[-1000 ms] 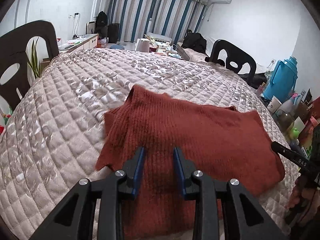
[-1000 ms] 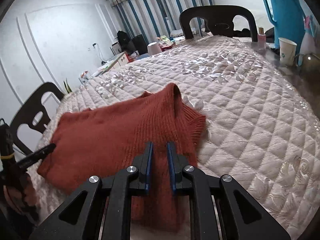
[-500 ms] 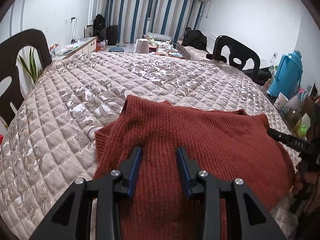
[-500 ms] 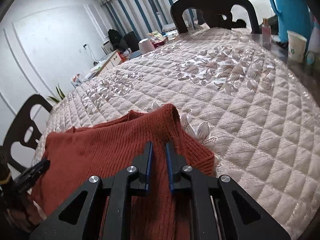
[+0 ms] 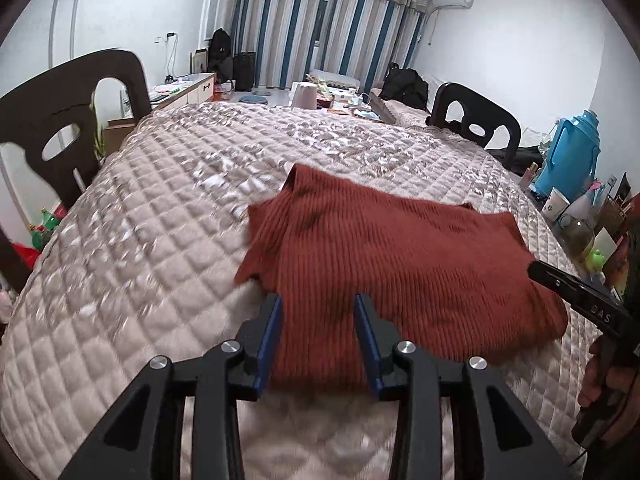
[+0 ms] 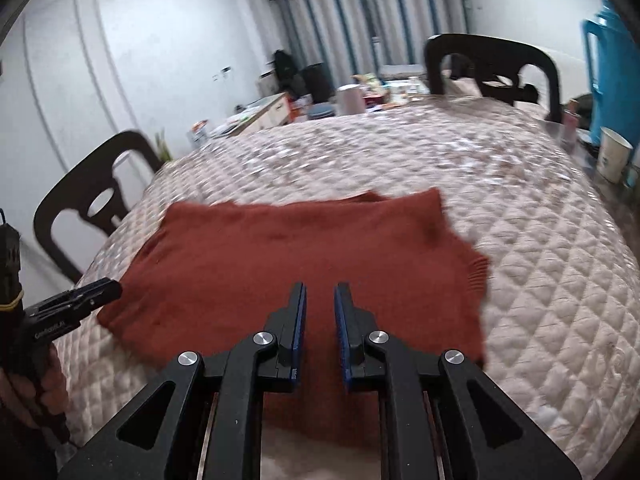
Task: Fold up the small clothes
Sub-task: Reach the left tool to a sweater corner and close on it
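The rust sweater lay flat on the quilted table, long axis running across between your grippers. Left gripper and right gripper both had jaws apart, empty, poised over its near edge, equally close.

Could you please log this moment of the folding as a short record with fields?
garment: rust-red knit sweater, folded, lying flat
surface: quilted beige cover on the table
left gripper: jaws open, above the sweater's near edge, holding nothing
right gripper: jaws open with a narrow gap, over the sweater, holding nothing
beside the table: blue thermos, paper cup, dark chairs
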Action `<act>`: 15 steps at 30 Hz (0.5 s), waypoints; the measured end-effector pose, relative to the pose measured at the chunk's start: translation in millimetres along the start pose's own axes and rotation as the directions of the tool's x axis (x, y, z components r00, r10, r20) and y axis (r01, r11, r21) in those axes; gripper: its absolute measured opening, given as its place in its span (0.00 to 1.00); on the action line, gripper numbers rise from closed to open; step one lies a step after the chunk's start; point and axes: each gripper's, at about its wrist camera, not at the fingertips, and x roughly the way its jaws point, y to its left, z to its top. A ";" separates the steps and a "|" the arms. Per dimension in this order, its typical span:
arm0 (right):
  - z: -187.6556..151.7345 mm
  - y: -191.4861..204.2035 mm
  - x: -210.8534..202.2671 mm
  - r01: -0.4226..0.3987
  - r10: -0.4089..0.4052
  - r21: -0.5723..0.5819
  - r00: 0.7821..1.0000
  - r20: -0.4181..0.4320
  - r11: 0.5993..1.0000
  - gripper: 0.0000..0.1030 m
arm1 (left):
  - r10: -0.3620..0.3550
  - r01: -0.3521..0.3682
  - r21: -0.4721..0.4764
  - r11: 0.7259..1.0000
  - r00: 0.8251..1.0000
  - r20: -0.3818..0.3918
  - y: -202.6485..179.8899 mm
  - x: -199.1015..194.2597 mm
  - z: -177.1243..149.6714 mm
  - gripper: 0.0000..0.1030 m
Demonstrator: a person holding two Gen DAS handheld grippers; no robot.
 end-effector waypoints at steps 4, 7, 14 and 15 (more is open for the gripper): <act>-6.1 18.9 6.1 -0.030 0.029 -0.044 0.999 -0.016 0.999 0.14 | 0.004 -0.004 -0.032 0.999 1.000 -0.017 5.5 -7.7 -16.7 0.39; -8.5 29.6 9.0 -0.052 0.051 -0.069 0.998 -0.022 0.996 0.14 | -0.007 0.005 -0.060 0.998 0.999 -0.033 10.2 -9.5 -25.5 0.39; -6.3 45.1 13.1 -0.087 0.084 -0.108 0.996 -0.029 0.990 0.14 | -0.075 0.061 -0.125 0.990 0.992 -0.104 14.2 2.1 -42.4 0.39; -5.6 47.4 15.5 -0.088 0.084 -0.115 0.996 -0.032 0.990 0.14 | -0.078 0.066 -0.127 0.990 0.993 -0.094 13.9 2.8 -42.6 0.39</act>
